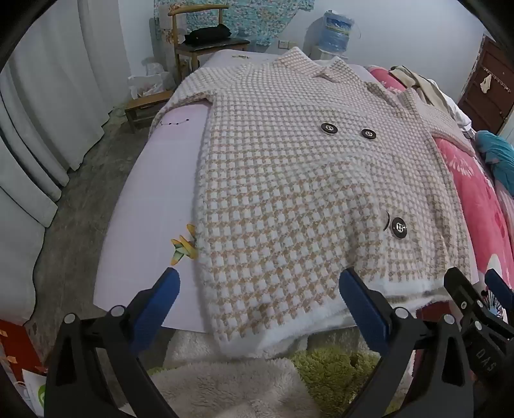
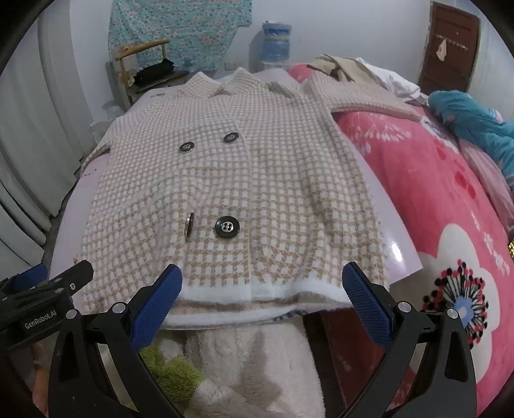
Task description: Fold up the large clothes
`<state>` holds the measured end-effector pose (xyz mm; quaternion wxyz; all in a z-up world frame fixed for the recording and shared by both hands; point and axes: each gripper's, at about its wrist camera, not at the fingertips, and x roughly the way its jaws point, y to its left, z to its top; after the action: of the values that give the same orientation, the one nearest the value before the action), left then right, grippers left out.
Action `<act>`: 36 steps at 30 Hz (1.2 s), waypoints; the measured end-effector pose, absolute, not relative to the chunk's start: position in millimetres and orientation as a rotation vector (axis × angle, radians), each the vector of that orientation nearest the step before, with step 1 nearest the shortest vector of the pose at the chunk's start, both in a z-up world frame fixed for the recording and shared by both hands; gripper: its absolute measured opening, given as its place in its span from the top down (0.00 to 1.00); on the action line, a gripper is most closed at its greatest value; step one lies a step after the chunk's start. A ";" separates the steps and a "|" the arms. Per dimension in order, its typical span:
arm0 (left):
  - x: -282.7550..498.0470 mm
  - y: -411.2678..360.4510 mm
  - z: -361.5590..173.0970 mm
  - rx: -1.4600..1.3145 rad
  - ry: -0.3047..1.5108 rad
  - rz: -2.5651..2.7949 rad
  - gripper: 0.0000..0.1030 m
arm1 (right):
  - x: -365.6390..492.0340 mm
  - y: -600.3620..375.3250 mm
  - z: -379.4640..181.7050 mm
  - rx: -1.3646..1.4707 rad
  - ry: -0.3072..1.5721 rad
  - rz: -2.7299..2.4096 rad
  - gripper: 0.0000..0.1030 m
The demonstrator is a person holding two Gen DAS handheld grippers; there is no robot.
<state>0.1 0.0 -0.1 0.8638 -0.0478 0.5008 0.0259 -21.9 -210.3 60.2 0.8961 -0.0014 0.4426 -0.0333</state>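
A beige-and-white houndstooth coat (image 1: pixel 289 180) with black buttons (image 1: pixel 398 227) lies front up, spread flat on a lilac board (image 1: pixel 144 199) on the bed. Its white hem hangs over the near edge. It also shows in the right wrist view (image 2: pixel 244 180), one sleeve stretched across the pink blanket (image 2: pixel 433 180). My left gripper (image 1: pixel 258 283) is open and empty, just short of the hem's left part. My right gripper (image 2: pixel 261 279) is open and empty, just short of the hem's right part, and shows in the left wrist view (image 1: pixel 475 289).
A fluffy white and green rug (image 2: pixel 244 363) lies below the bed edge. Grey curtains (image 1: pixel 38 128) hang at left. A wooden chair (image 1: pixel 205 41), a water jug (image 1: pixel 335 30) and a brown door (image 2: pixel 449 48) stand at the back. Other clothes (image 2: pixel 469 122) lie at right.
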 end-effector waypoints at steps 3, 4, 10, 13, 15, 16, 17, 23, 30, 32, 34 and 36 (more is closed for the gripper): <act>-0.2 -0.2 0.0 -0.104 1.051 0.051 0.05 | -22.2 -211.1 59.3 0.011 0.920 -0.064 0.06; -0.6 -0.4 0.3 -0.103 1.050 0.051 0.05 | -22.5 -210.8 59.0 0.008 0.919 -0.065 0.06; -6.5 -3.9 3.5 -0.101 1.046 0.047 0.05 | -18.5 -205.5 56.4 -0.006 0.914 -0.072 0.06; -1.6 -7.3 -1.5 -0.110 1.057 0.047 0.05 | -20.4 -210.9 59.3 -0.002 0.911 -0.066 0.06; 0.2 -6.2 -1.9 -0.112 1.062 0.043 0.05 | -21.2 -211.2 60.2 -0.004 0.910 -0.063 0.06; 0.0 -6.8 -2.0 -0.113 1.063 0.043 0.05 | -21.5 -211.7 60.4 -0.005 0.908 -0.062 0.06; -0.8 -3.3 -2.2 -0.116 1.066 0.038 0.05 | -21.8 -211.3 60.4 -0.009 0.906 -0.063 0.06; -1.1 -3.1 -3.2 -0.116 1.067 0.036 0.05 | -22.4 -209.1 60.8 -0.024 0.904 -0.062 0.06; -1.6 -1.9 -3.4 -0.119 1.072 0.034 0.05 | -22.2 -208.6 62.3 -0.024 0.905 -0.062 0.06; -1.6 -1.5 -3.8 -0.120 1.072 0.034 0.05 | -22.3 -209.2 62.3 -0.023 0.906 -0.060 0.06; -2.2 -1.5 -4.4 -0.119 1.073 0.032 0.05 | -22.7 -208.7 61.9 -0.024 0.906 -0.061 0.06; -2.7 -2.1 -5.1 -0.116 1.074 0.030 0.05 | -22.7 -208.9 62.1 -0.023 0.908 -0.060 0.06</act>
<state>-2.7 -2.1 -5.1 0.8574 -0.0550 0.5115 0.0143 -22.7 -208.9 62.1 0.8983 -0.0113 0.4383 -0.0289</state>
